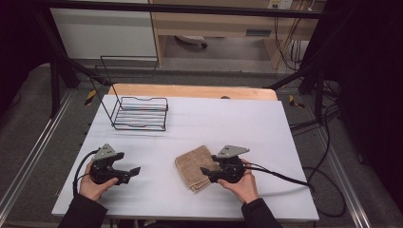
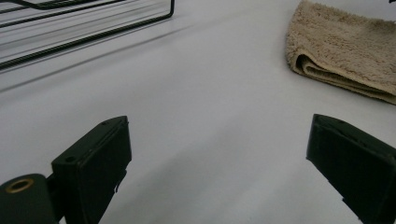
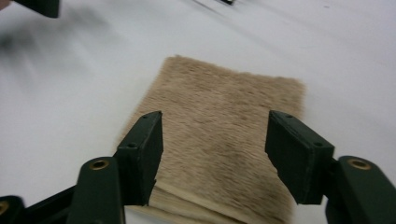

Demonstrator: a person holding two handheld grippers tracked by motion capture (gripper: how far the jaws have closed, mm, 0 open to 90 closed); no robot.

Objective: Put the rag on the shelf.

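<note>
- A white table (image 1: 199, 128) is seen from above, with a person's two forearms in dark sleeves coming in from the bottom edge.
- At the far left of the table stands a black wire rack (image 1: 140, 113), with a tall wire back rising behind it. In the left gripper view its wires (image 2: 84, 28) cross the top left corner.
- The person's left hand (image 1: 93, 186) holds the left gripper (image 1: 134, 171) near the front left of the table, with its tips pointing right. A black cable loops from it around the hand.
- The left gripper's (image 2: 217, 154) jaws stand wide apart, with only bare white table between them. They hold nothing.
- A folded tan towel (image 1: 195, 167) lies flat near the front middle of the table, well apart from the rack. In the left gripper view the towel (image 2: 345, 46) sits at the upper right, its folded edge facing the camera.
- The right gripper (image 1: 205, 170) is at the towel's right edge, tips pointing left over the cloth. A grey three-cornered plate sits on top of it.
- In the right gripper view the right gripper's (image 3: 215, 135) jaws are spread apart, with the towel (image 3: 224, 121) between and below them. They are not closed on the cloth, and whether they touch it cannot be told.
- The right hand (image 1: 243, 183) grips the tool from behind, and a black cable runs from it to the table's right edge.
</note>
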